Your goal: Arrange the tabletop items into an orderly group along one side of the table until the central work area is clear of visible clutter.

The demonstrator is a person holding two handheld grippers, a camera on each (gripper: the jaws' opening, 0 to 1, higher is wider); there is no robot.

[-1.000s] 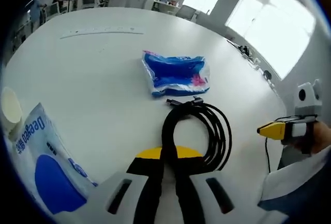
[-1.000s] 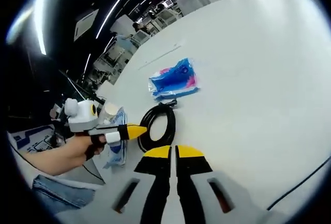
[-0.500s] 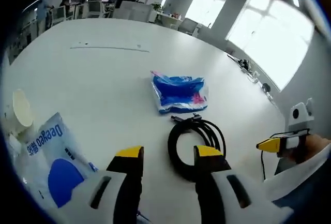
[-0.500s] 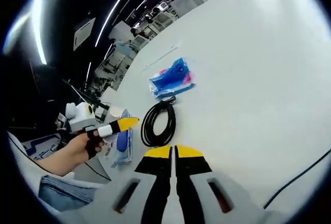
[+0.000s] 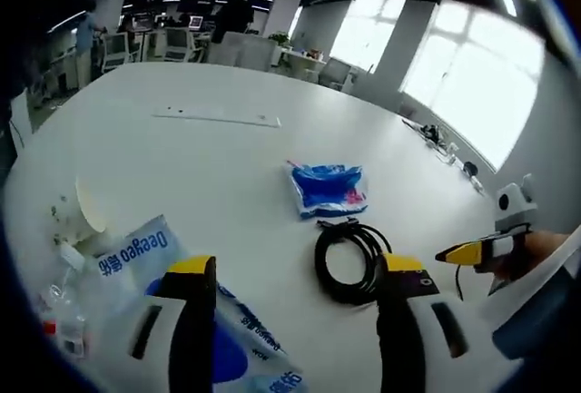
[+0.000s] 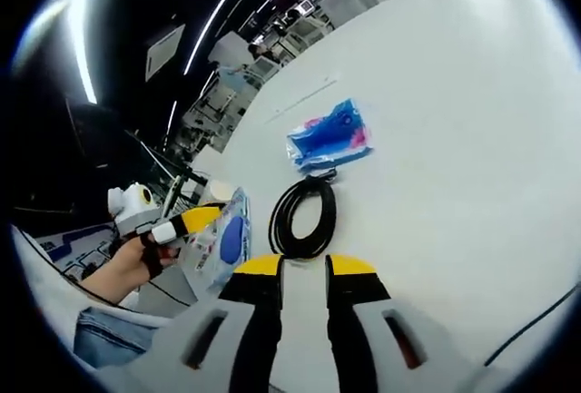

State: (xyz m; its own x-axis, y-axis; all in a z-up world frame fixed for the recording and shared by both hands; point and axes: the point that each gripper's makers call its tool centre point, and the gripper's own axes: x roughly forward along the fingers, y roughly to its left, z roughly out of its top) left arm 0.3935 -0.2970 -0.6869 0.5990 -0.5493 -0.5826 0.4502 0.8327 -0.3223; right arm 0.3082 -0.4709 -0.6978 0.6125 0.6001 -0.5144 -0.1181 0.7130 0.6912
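Bright window glare, fisheye edge warp.

1 coiled black cable (image 5: pixel 352 261), 2 blue-white packets (image 5: pixel 328 189) (image 5: pixel 145 257), 1 paper cup (image 5: pixel 80 221), on white table (image 5: pixel 209 157).

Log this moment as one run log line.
left gripper: open, above table | right gripper: slightly open, empty | coiled black cable beside blue packet | white wipes pack near edge

**Open office around a broad white surface**

We see a wide, rounded white surface (image 5: pixel 182 148), bright windows (image 5: pixel 467 84) along one wall, ceiling light strips (image 6: pixel 86 30) overhead, and desks with chairs (image 5: pixel 172 44) in the dim far area.
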